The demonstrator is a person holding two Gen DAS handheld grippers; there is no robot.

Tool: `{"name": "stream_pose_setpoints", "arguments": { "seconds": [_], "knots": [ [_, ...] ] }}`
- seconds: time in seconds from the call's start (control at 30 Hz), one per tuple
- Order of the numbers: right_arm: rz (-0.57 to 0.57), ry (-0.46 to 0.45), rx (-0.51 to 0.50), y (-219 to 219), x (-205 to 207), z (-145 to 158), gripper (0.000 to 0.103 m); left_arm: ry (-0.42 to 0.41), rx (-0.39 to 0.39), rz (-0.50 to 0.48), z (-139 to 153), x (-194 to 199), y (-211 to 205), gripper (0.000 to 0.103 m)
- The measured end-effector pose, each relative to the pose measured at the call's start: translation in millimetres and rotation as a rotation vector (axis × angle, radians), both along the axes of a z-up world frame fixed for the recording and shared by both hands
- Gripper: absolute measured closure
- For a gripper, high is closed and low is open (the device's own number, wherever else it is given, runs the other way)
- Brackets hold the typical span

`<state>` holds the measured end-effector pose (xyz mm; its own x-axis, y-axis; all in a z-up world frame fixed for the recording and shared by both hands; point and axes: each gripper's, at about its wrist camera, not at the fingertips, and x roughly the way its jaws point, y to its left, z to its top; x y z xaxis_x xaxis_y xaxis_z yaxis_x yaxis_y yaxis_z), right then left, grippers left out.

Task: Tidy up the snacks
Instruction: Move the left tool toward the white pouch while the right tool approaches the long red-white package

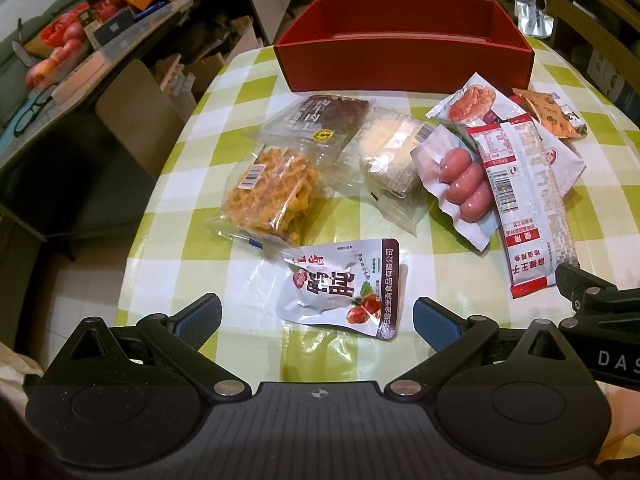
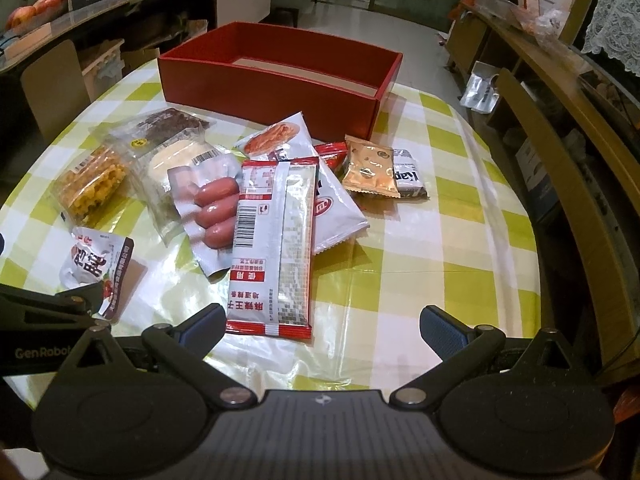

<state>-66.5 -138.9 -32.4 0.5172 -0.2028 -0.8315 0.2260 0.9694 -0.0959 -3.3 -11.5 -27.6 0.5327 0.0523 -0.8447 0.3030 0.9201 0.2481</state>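
Note:
An open red box (image 1: 404, 60) stands at the far side of the checked table; it also shows in the right wrist view (image 2: 272, 88). Several snack packs lie in front of it: a waffle pack (image 1: 268, 196), a sausage pack (image 1: 460, 184), a long red-and-white pack (image 2: 272, 248), a white duck pack (image 1: 344, 288), an orange cracker pack (image 2: 370, 172). My left gripper (image 1: 316, 322) is open, just short of the duck pack. My right gripper (image 2: 322, 330) is open, with the long pack's near end by its left finger.
The table has a green-and-white checked cloth (image 2: 440, 260) under clear plastic. A cluttered desk with apples and boxes (image 1: 80, 40) stands to the left, wooden shelves (image 2: 560, 100) to the right. The right gripper's body shows at the left view's right edge (image 1: 592, 308).

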Motion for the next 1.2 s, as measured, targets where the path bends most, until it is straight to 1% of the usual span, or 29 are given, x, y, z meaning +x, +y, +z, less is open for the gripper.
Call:
{"name": "stream_pose_setpoints", "arguments": {
  "seconds": [0.23,0.37,0.53,0.7,0.83,1.07,1.2],
  "knots": [
    [0.004,0.012,0.003,0.0,0.6,-1.7,0.0,0.016,0.0,0.0,-2.3,1.1,-0.1,0.0],
    [0.01,0.017,0.019,-0.7,2.1,-2.7,0.0,0.056,-0.025,0.012,-4.2,5.8,3.5,0.0],
    [0.02,0.011,0.027,-0.5,3.5,-1.0,0.0,0.076,-0.041,0.048,-6.0,12.2,8.9,0.0],
    [0.004,0.007,0.056,-8.8,4.8,2.0,0.0,0.133,-0.091,0.109,-8.6,25.7,18.9,0.0],
    [-0.008,0.008,0.077,-14.4,7.4,2.6,0.0,0.161,-0.13,0.158,-9.9,38.7,25.8,0.0],
    [-0.015,0.003,0.105,-18.7,10.3,5.1,0.0,0.175,-0.129,0.159,-15.4,48.9,18.6,0.0],
    [-0.009,0.008,0.108,-17.5,12.8,3.3,0.0,0.176,-0.104,0.143,-21.7,51.8,8.7,0.0]
  ]
}}
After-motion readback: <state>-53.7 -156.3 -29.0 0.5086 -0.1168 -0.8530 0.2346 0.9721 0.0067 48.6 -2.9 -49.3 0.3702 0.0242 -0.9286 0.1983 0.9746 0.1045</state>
